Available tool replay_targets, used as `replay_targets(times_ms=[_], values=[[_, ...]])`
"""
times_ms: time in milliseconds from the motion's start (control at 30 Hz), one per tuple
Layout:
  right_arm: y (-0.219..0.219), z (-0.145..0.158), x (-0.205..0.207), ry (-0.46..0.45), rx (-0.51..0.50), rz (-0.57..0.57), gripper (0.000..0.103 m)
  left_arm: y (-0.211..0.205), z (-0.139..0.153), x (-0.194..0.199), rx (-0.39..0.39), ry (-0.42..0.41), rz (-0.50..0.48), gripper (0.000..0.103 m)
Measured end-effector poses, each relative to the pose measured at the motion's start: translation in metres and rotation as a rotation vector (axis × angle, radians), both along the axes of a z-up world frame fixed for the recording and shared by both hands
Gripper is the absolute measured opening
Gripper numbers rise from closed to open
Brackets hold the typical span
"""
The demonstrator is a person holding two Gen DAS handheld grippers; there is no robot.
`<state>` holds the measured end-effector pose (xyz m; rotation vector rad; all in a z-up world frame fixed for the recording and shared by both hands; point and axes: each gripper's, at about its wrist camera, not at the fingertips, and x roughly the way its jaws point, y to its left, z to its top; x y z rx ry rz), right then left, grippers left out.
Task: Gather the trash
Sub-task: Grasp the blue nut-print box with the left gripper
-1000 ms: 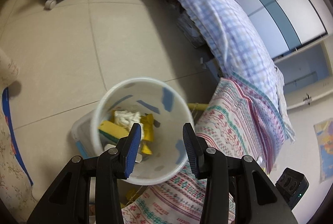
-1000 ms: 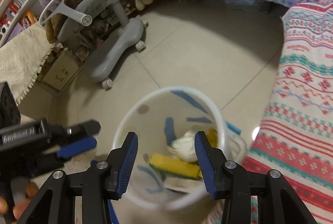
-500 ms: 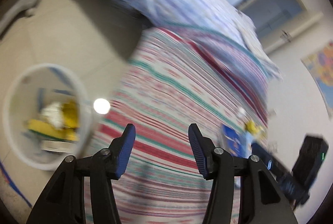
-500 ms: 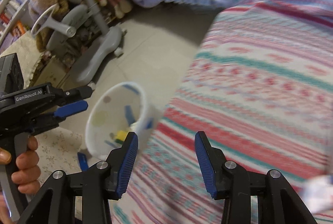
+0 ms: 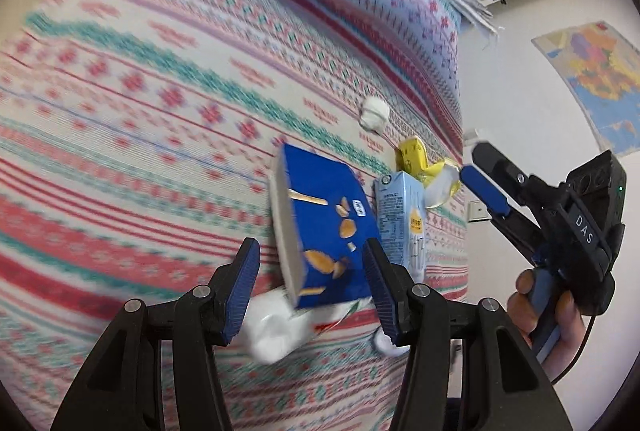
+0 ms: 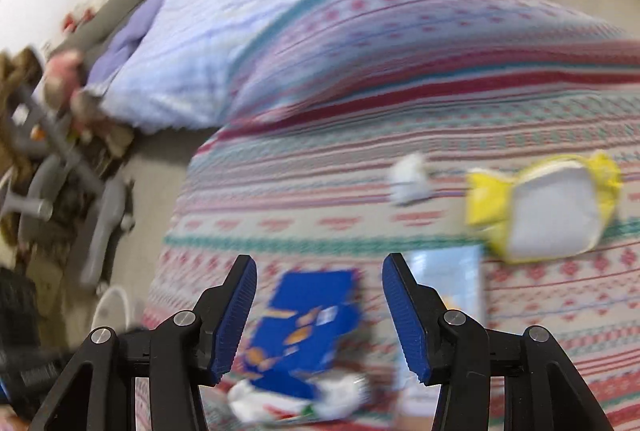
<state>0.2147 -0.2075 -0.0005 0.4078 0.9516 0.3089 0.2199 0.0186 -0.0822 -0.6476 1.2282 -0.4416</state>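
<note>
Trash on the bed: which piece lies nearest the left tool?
The dark blue snack box, lying between the left tool's open fingers; the pale blue carton and yellow wrapper lie farther away.

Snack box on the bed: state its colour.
The snack box is dark blue with orange snack pictures, clearest in the left wrist view.

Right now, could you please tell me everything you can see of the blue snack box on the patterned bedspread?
The blue snack box is a flat carton, seemingly cardboard, printed with golden snack pieces and a small white label; one pale, unprinted side faces left in the left wrist view. It lies on the striped bedspread, its near end over crumpled white packaging, beside a light blue drink carton. It looks intact. The left gripper is open, straddling its near end without visibly clamping it.
</note>
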Motion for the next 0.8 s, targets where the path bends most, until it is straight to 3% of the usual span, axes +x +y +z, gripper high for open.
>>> replay_targets(times_ms=[100,167,200,400,800], values=[[-0.009,-0.002,0.008,0.019,0.006,-0.019,0.058,-0.010,-0.011,0.003,-0.052,0.032,0.014,0.055],[-0.008,-0.002,0.014,0.020,-0.013,-0.004,0.058,-0.014,-0.011,0.002,-0.018,0.015,0.011,0.032],[-0.008,-0.003,0.019,0.016,-0.029,0.003,0.058,-0.016,-0.010,0.002,-0.008,-0.003,0.006,0.016],[0.004,-0.016,0.039,0.007,-0.142,0.041,0.058,-0.003,0.014,-0.004,-0.012,-0.077,0.029,0.007],[0.023,-0.044,0.070,0.007,-0.300,0.100,0.058,0.030,0.054,-0.024,0.053,-0.182,0.071,0.006]])
